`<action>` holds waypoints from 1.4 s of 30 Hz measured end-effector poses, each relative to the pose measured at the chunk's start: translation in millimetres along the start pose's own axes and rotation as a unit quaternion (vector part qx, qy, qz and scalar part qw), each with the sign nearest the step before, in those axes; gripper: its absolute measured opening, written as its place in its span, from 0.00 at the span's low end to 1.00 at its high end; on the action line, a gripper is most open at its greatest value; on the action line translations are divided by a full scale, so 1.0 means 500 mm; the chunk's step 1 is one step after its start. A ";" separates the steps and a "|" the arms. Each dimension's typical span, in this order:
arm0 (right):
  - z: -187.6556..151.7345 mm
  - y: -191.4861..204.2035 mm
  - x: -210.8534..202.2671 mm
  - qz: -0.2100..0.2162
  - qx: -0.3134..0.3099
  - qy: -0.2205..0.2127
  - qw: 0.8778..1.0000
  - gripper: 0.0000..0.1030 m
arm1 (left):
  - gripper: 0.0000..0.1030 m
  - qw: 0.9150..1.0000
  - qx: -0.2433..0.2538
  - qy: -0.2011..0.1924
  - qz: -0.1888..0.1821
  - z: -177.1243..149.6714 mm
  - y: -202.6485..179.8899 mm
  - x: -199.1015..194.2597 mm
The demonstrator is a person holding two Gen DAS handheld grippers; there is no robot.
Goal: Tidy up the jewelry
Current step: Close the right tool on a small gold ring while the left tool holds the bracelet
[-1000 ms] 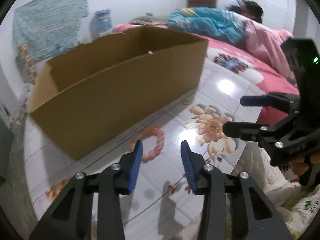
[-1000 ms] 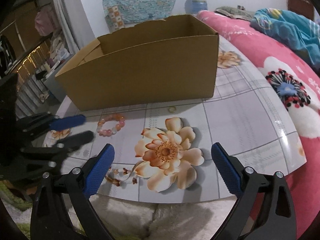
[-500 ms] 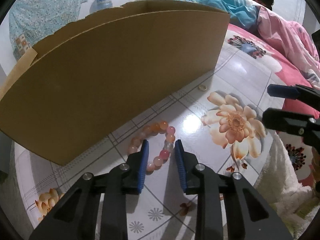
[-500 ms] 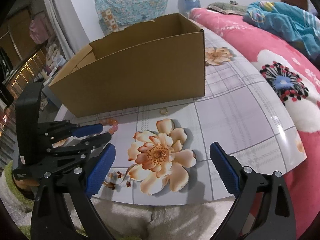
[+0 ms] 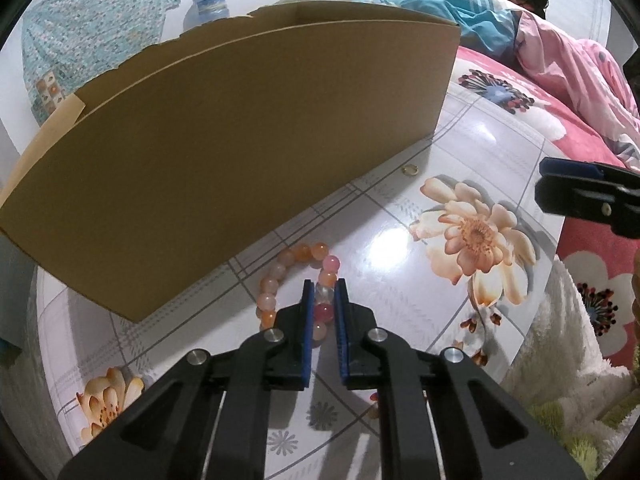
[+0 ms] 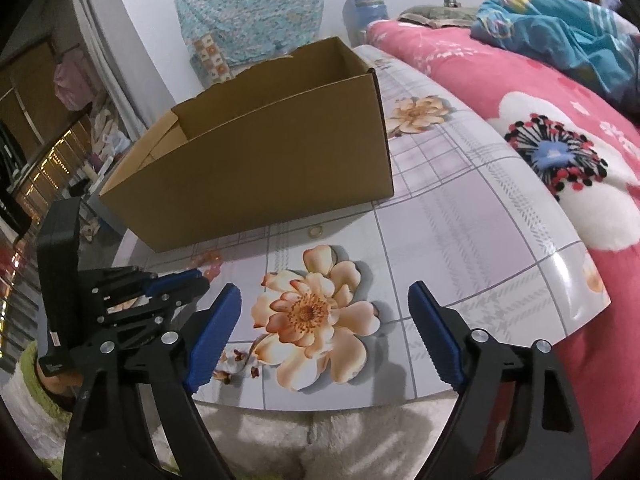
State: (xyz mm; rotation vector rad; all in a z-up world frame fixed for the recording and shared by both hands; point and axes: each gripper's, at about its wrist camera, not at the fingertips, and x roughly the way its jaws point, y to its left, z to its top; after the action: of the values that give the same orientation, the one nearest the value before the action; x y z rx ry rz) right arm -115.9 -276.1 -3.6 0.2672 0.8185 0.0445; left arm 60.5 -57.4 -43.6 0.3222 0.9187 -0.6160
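Left-wrist view: just before the box [image 5: 248,140] lies the bracelet [image 5: 296,280], a light, limp, slippery loop of hard beads, its near strand nipped by the just-closing left gripper [image 5: 323,312], while the right gripper [image 6: 324,336] gapes empty, narrowing slightly.

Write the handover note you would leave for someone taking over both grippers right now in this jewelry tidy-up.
Left gripper: jaws have just been closing, now pinched on one side of the bead bracelet, which still lies on the floral table.
Right gripper: open, empty, over the table's near edge; its jaws have just narrowed a little.
Cardboard box: open-topped, just behind the bracelet; no jewelry visible in the part of its inside that shows.
Small gold ring: on the table by the box's front wall.
Done: bracelet gripped.
Left: lift bracelet, likely into the box; then the ring.
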 end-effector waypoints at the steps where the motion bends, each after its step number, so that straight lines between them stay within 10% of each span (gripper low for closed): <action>1: 0.003 0.000 0.003 0.000 0.001 0.000 1.000 0.76 | 0.09 1.000 -0.001 0.000 0.001 0.010 -0.011 0.009; 28: 0.087 0.056 0.144 -0.011 -0.143 0.043 0.989 0.22 | 0.09 0.999 -0.029 -0.009 -0.014 0.012 -0.004 0.016; 42: 0.081 0.074 0.179 -0.045 -0.151 0.055 0.986 0.15 | 0.09 0.999 -0.033 -0.009 -0.021 0.016 -0.005 0.019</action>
State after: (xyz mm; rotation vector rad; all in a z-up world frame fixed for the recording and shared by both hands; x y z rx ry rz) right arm -22.7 -236.5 -31.8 -0.0594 0.9192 0.0986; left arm 68.3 -66.8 -47.0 0.2376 0.9276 -0.6247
